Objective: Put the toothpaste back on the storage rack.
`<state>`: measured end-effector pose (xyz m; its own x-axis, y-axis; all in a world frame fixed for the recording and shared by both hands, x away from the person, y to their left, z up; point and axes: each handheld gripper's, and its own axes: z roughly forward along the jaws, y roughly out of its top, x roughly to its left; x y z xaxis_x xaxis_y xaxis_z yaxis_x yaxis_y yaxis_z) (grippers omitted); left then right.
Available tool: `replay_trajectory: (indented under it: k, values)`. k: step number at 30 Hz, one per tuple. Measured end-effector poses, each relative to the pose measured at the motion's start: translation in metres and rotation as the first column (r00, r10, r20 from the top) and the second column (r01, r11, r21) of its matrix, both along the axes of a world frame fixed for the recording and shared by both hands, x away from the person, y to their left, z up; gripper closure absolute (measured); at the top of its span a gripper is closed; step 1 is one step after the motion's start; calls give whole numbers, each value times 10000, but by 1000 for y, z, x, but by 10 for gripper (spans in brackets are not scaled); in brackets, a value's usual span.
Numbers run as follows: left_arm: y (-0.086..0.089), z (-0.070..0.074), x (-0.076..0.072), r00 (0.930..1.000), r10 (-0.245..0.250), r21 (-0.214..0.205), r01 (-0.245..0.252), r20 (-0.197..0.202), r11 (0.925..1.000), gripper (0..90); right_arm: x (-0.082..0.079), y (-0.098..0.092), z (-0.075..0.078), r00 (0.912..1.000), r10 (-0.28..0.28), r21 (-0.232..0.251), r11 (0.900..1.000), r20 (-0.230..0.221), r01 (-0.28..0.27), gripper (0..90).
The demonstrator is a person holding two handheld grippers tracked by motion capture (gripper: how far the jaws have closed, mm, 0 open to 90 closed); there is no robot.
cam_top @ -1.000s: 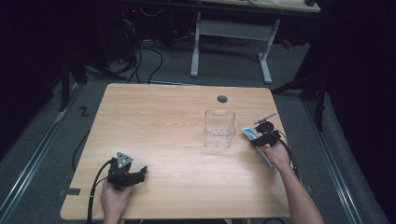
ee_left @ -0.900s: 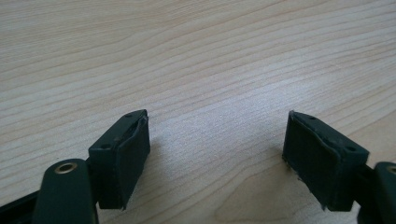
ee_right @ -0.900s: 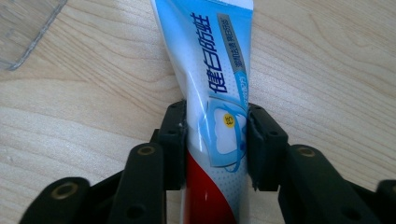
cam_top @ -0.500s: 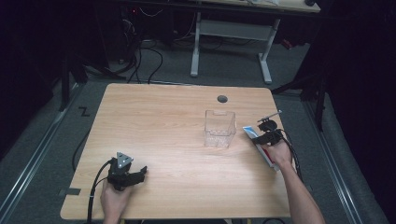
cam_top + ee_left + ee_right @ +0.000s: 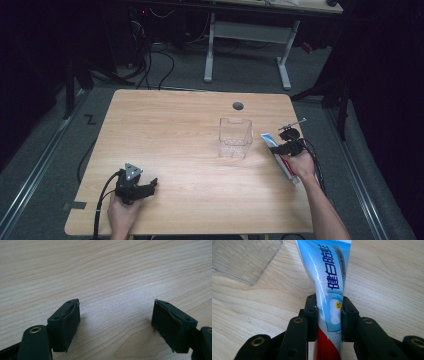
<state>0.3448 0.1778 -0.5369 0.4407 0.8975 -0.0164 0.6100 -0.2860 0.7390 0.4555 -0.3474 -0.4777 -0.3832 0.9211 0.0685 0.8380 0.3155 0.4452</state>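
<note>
The right tongs (image 5: pixel 329 311) have just closed and clamp the blue-and-white plastic toothpaste tube (image 5: pixel 328 272), which lies on the light wooden bench (image 5: pixel 180 130) just beside the clear plastic box (image 5: pixel 235 137). The left tongs (image 5: pixel 116 322) stand open with nothing between them.

The toothpaste tube (image 5: pixel 329 277) is blue and white with a red end and dark blue printed characters. It lies flat on the bench (image 5: pixel 190 130), just beside the clear plastic container (image 5: pixel 235 137).

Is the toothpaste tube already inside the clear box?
No, the toothpaste tube lies on the table beside the clear box, clamped between the right gripper fingers.
</note>
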Motion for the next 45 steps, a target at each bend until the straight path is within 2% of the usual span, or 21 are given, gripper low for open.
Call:
replay_trajectory:
  k: [5, 14, 33, 40, 45]
  values:
    - [0, 0, 0, 10000, -9, -2, 9, 4, 10000, 233, -4, -3, 5, 9997, -67, 346, 9994, 218, 60, 722]
    - [0, 0, 0, 10000, -10, -4, 10, 0, 10000, 233, -11, -2, 15, 9989, 51, 699, 9975, 465, -83, 721]
    - [0, 0, 0, 10000, -12, -4, 12, -2, 10000, 233, -22, 1, 29, 9940, 362, 863, 9952, 1030, -452, 721]
    - [0, 0, 0, 10000, -12, -1, 12, 2, 10000, 233, -23, 5, 29, 9936, 550, 891, 9940, 988, -639, 721]
    - [0, 0, 0, 10000, -14, -2, 14, 0, 10000, 233, -26, 8, 34, 9905, 599, 1072, 9915, 1234, -733, 721]
